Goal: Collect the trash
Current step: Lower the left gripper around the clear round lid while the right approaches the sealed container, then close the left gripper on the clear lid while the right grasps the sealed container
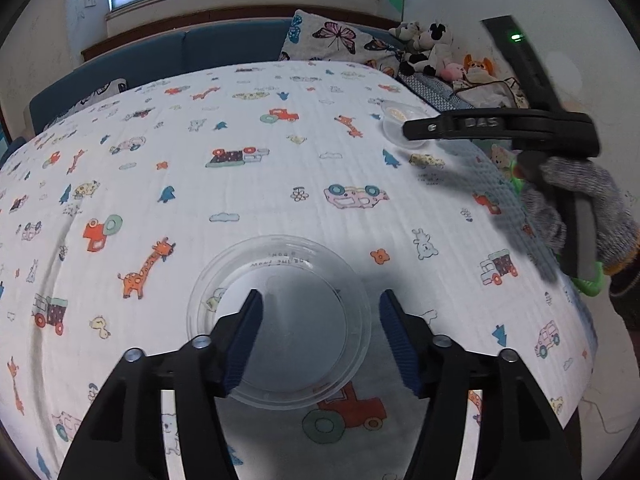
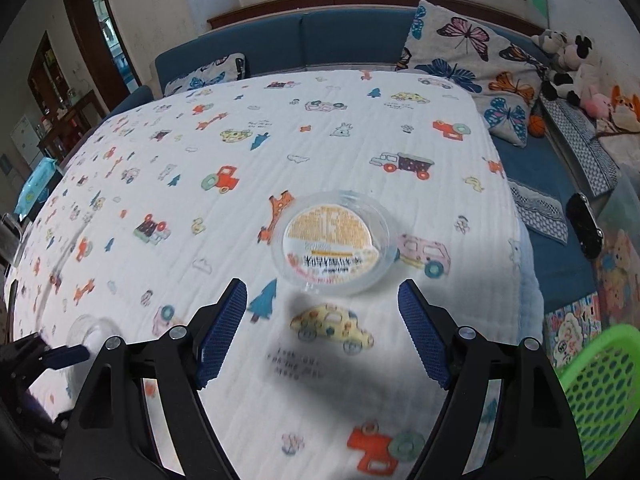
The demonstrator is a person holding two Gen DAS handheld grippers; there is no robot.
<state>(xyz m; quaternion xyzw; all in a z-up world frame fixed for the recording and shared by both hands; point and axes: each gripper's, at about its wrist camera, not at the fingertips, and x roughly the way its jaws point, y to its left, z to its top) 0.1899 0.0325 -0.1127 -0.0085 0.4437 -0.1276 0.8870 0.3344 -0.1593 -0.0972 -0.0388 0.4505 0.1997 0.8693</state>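
Observation:
A clear empty plastic bowl (image 1: 280, 320) lies on the patterned cloth right under my left gripper (image 1: 320, 340), whose open jaws straddle it without touching. A second clear container with a yellow-and-white printed lid (image 2: 332, 244) lies on the cloth just ahead of my right gripper (image 2: 322, 332), which is open and empty above a yellow car print. The lidded container also shows in the left wrist view (image 1: 398, 124), partly behind the right gripper (image 1: 500, 126). The empty bowl and left gripper show at the lower left of the right wrist view (image 2: 90, 334).
A green mesh basket (image 2: 596, 396) sits off the table's right edge. A blue sofa (image 2: 320, 44) with butterfly cushions (image 2: 468, 52) and plush toys (image 2: 568, 64) runs behind and to the right. The cloth-covered table (image 1: 240, 140) drops off at its right edge.

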